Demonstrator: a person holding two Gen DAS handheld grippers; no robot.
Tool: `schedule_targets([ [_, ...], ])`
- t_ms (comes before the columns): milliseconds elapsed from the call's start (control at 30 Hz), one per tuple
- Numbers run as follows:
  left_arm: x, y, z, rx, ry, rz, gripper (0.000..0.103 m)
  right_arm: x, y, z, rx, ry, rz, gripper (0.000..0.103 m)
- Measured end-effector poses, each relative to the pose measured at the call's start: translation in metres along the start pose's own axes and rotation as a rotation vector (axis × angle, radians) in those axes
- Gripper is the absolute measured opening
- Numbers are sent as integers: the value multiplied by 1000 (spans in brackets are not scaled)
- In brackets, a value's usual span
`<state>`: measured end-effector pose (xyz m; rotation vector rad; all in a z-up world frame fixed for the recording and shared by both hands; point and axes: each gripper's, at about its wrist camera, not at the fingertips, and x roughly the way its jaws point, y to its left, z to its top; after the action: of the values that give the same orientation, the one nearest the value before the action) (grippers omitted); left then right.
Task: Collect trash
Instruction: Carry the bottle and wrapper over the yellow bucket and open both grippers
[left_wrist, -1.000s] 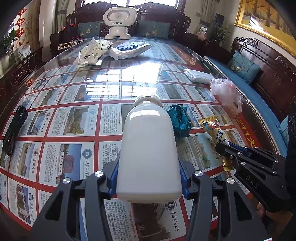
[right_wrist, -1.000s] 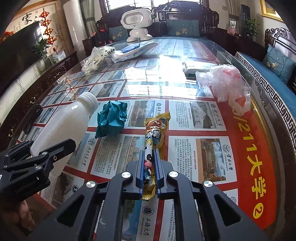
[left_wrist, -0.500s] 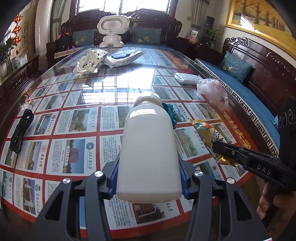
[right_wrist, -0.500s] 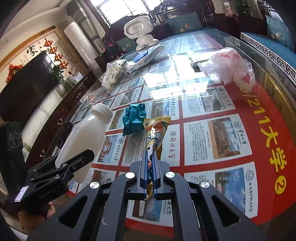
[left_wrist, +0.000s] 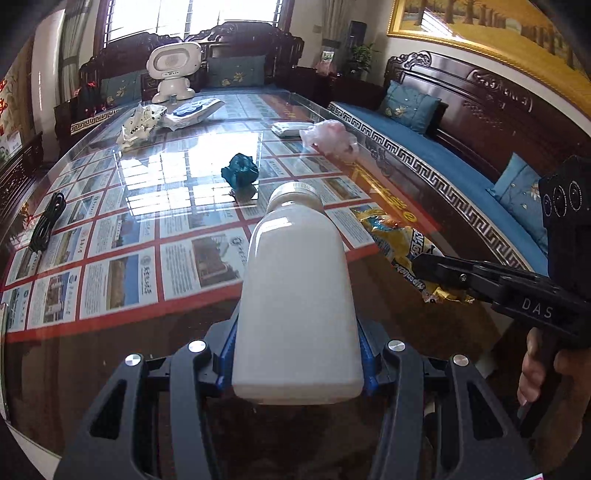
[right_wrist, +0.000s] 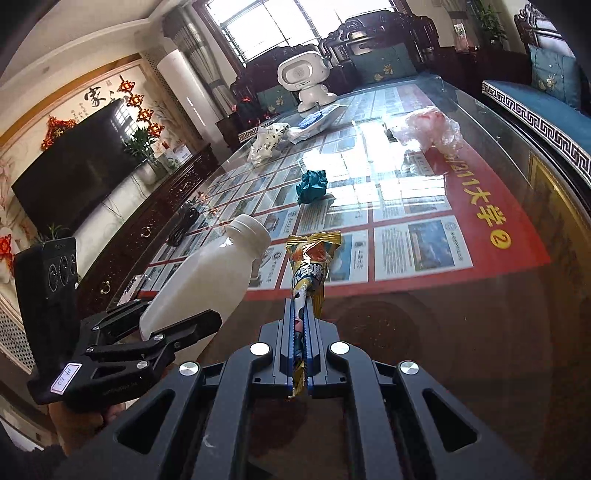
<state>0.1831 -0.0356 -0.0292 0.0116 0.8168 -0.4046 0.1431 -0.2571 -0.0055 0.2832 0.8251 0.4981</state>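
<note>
My left gripper is shut on a white plastic bottle, held in the air over the table's near edge; the bottle also shows in the right wrist view. My right gripper is shut on a yellow snack wrapper, also lifted; the wrapper shows at the right of the left wrist view. On the glass table lie a crumpled teal wrapper, a pink plastic bag and a white crumpled bag.
A white robot toy and a flat white-blue packet stand at the table's far end. A black cable lies at the left edge. A small white pack lies by the pink bag. A blue-cushioned bench runs along the right.
Both grippers have pulled back and up from the table with the bottle and the wrapper in them. The teal wrapper stays on the glass, now farther away.
</note>
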Motion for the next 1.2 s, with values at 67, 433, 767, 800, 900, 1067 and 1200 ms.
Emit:
schedule_targets([
  [67,-14,-7,-17,2,-2,-6,51,-18,4,-18,-7,-4,-3,5],
  [433,-54,-36,-119,2,61,-39,51,-96,31,-121,-67,19,-4,5],
  [767,-69,-72,-209,86,155,-104,51,-116,36,-202,-21,79,-7,5],
  [800,-70,-73,-213,88,161,-110,51,-116,35,-208,-12,89,-16,5],
  [900,-71,-77,-227,95,171,-124,51,-116,34,-223,-1,113,-41,5],
  [1067,-71,-78,-241,90,188,-130,51,-103,34,-235,-14,160,-76,5],
  [1200,-68,-77,-247,101,208,-128,51,-92,26,-244,10,178,-98,24],
])
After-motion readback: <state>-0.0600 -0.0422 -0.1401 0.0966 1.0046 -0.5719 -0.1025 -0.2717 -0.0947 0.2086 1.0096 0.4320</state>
